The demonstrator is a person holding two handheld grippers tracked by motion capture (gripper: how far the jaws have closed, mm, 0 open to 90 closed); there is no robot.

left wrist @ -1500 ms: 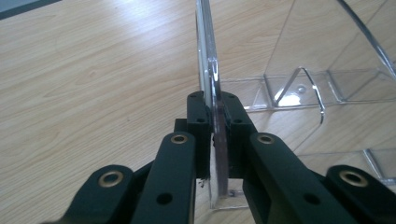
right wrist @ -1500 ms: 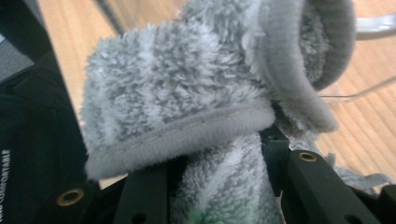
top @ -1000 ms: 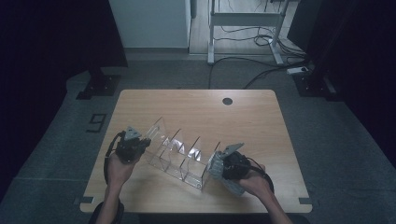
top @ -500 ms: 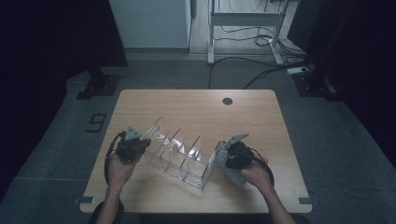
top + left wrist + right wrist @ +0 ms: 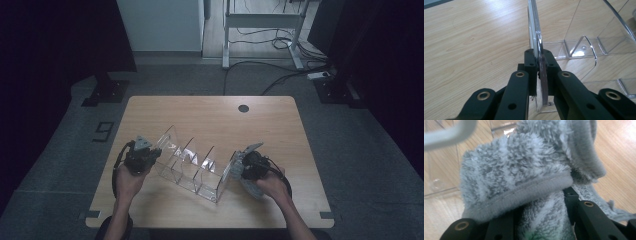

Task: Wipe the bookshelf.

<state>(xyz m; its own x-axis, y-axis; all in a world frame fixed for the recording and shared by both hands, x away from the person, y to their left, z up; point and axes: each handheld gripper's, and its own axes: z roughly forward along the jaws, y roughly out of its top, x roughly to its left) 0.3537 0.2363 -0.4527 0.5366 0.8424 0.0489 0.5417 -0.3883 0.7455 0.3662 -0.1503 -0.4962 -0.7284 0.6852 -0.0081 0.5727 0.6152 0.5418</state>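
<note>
Clear acrylic organizer [image 5: 192,167] sits lower centre of the high view on the wooden table [image 5: 210,115], running diagonally from upper left to lower right, several divided compartments visible. Left gripper [image 5: 142,156] at its upper-left end, lower left of frame; in the left gripper view the jaws are pinched tight on the organizer's thin end wall [image 5: 535,37], which stands upright between the pads, edge-on, centre of frame. Right gripper [image 5: 248,166] at the organizer's lower-right end, lower right of centre; jaws partly closed around a bunched grey fluffy cloth [image 5: 524,177], which bulges out over the jaws in the right gripper view. In the high view the cloth [image 5: 240,162] looks pressed against the organizer's end panel, though contact is hard to confirm there. A round hole [image 5: 243,108] sits near the table's far edge, upper centre.
</note>
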